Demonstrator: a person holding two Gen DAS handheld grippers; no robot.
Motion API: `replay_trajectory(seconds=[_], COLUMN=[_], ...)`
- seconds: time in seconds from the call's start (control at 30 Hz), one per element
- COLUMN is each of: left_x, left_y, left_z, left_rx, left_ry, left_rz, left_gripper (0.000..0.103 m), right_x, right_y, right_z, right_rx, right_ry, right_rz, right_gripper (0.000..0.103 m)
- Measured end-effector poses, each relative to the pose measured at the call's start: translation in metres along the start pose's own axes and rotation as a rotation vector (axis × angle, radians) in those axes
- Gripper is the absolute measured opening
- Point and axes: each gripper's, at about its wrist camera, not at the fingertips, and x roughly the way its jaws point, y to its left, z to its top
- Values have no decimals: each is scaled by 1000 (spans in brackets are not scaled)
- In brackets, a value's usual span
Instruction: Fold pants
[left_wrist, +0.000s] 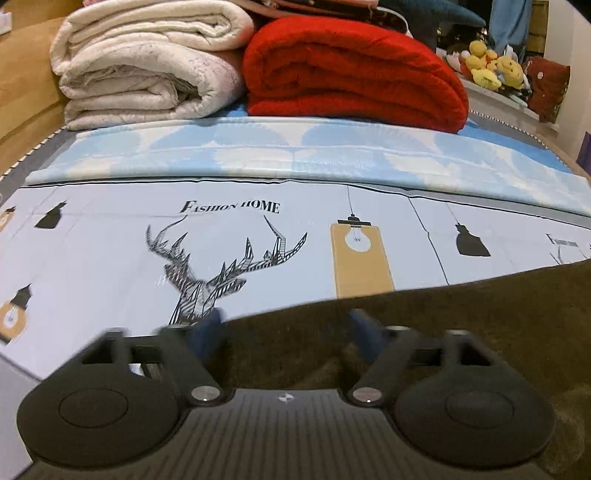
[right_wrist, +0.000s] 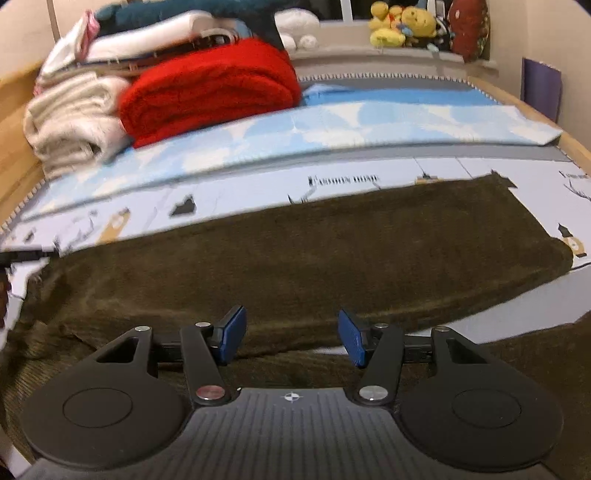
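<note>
The dark olive-brown pants lie spread flat across a bed sheet printed with a stag's head, hanging bulbs and the words "FASHION HOME"; the right wrist view takes in one long band of the fabric running from the left edge to a squared end at the far right, with a second layer bunched nearer the camera; the left wrist view catches only the pants' upper edge, slanting up from the lower middle to the right. The left gripper hangs over that edge with its blue pads blurred and spread wide, nothing between them; the right gripper sits just above the near fold, its blue pads sharp and apart, the cloth below them and not pinched. Beyond the sheet a folded pale-blue quilt lies crosswise; behind it sit a folded red blanket and, beside it, a stack of cream blankets. Yellow plush toys line a sill at the back, plainest from the right wrist; that view alone shows a purple object against the right wall.
</note>
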Motion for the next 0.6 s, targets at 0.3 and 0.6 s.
replay_trajectory(seconds=[0.3, 0.6], left_x=[49, 18], left_y=[8, -9], left_z=[11, 8], left_rx=[43, 170], left_ry=[82, 94], left_rz=[-46, -127], left_gripper=[88, 4], right_x=[17, 11], right_y=[4, 1], right_z=[-4, -4], right_rx=[-35, -61], right_ry=[91, 107], right_rz=[-49, -77], right_gripper=[57, 58])
